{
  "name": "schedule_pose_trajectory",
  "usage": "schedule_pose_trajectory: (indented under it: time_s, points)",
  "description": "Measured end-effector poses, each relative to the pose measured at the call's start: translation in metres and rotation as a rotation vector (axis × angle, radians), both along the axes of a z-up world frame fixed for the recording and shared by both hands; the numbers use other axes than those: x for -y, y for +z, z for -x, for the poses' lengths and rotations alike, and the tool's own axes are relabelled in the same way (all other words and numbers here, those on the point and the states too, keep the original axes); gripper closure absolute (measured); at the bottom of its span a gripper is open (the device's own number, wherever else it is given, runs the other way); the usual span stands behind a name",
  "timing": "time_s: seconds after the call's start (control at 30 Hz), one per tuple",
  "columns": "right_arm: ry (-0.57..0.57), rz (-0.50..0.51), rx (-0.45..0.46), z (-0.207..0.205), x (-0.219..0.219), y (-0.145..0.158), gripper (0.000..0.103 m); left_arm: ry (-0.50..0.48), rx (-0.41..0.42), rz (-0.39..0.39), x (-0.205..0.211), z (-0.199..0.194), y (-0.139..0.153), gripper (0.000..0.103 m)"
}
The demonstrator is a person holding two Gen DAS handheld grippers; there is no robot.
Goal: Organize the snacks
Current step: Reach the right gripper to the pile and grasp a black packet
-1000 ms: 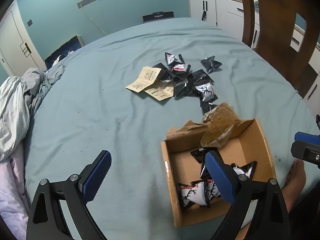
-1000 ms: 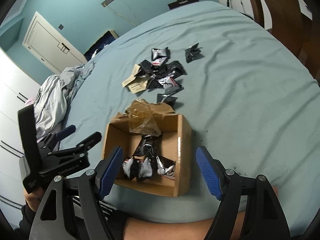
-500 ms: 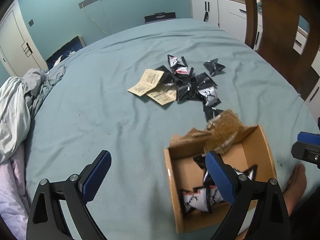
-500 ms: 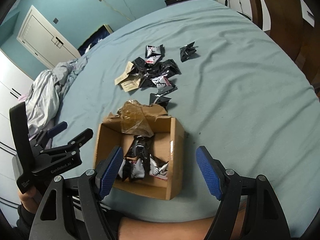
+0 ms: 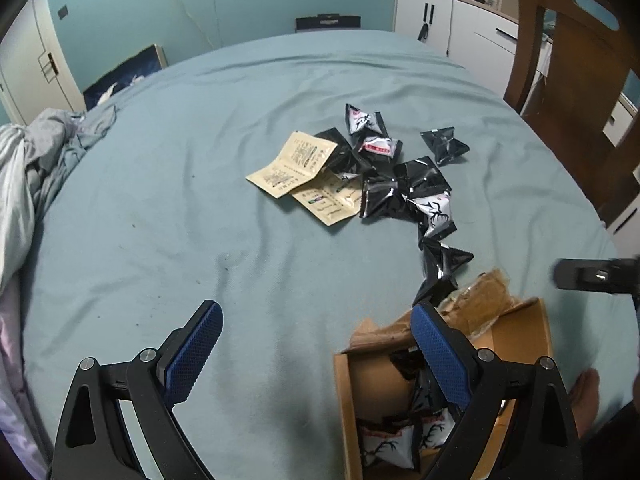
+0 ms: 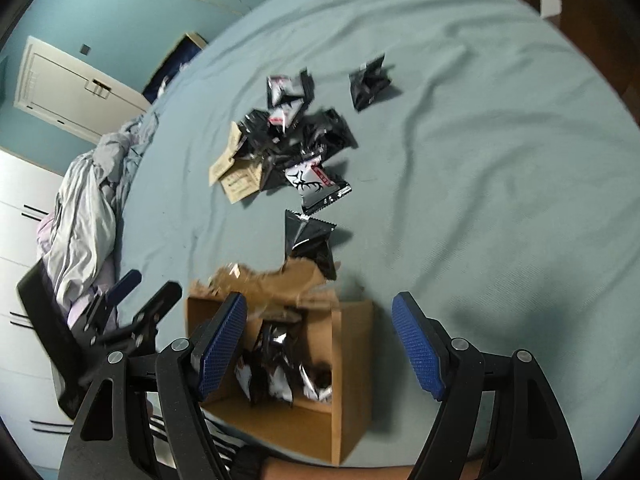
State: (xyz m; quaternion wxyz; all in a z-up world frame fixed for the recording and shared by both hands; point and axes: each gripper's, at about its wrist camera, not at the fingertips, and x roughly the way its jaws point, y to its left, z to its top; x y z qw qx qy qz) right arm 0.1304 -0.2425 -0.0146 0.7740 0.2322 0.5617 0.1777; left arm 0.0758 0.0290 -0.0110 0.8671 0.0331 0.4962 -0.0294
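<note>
Clearly both the left claw (image 5: 316,354) and right claw (image 6: 320,346) gape wide, holding nothing.

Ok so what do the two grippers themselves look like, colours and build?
Both match: the left gripper and right gripper each have two black angular frame arms with triangular cutouts and silver bolt heads. The fingers carry flat blue pads with a fine dimpled grid texture. No cables or sleeves show.

One cardboard box (image 5: 524,332), two tan paper sachets (image 5: 294,164), about nine black snack packets (image 5: 404,196) on bed, one wooden chair (image 5: 580,92)
</note>
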Motion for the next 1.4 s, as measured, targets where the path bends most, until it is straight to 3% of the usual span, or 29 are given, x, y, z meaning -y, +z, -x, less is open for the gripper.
schedule_pose_trajectory:
  time_s: [0.13, 0.27, 0.6, 0.63, 0.7, 0.73, 0.97, 1.17, 1.3, 1.4]
  points:
    - [0.027, -0.048, -0.082, -0.032, -0.016, -0.020, 0.028, 0.024, -0.024, 0.044, -0.006, -0.006, -0.004, 0.006]
    - [0.023, -0.054, -0.132, -0.065, -0.029, -0.033, 0.028, 0.039, -0.024, 0.026, -0.009, -0.011, -0.006, 0.006]
    - [0.089, 0.022, -0.263, -0.106, -0.068, -0.074, 0.029, 0.096, -0.014, 0.016, -0.023, -0.020, -0.006, 0.006]
    - [0.074, 0.030, -0.249, -0.107, -0.068, -0.074, 0.033, 0.095, -0.012, 0.013, -0.024, -0.022, -0.005, 0.006]
    - [0.059, 0.081, -0.198, -0.105, -0.070, -0.068, 0.060, 0.092, 0.005, 0.002, -0.027, -0.026, -0.001, 0.006]
    - [0.072, 0.095, -0.171, -0.102, -0.071, -0.064, 0.066, 0.089, 0.009, -0.002, -0.028, -0.030, 0.001, 0.006]
    - [-0.081, -0.014, 0.036, -0.068, -0.028, -0.012, 0.066, 0.163, -0.054, 0.042, -0.052, -0.067, -0.016, 0.006]
    - [-0.186, -0.022, 0.230, 0.003, 0.019, 0.048, 0.066, 0.231, -0.140, 0.144, -0.070, -0.111, -0.045, 0.006]
    - [-0.227, -0.107, 0.344, 0.059, 0.041, 0.058, 0.066, 0.277, -0.148, 0.181, -0.074, -0.134, -0.059, 0.006]
    - [-0.241, -0.124, 0.343, 0.089, 0.048, 0.046, 0.066, 0.310, -0.177, 0.203, -0.078, -0.153, -0.072, 0.006]
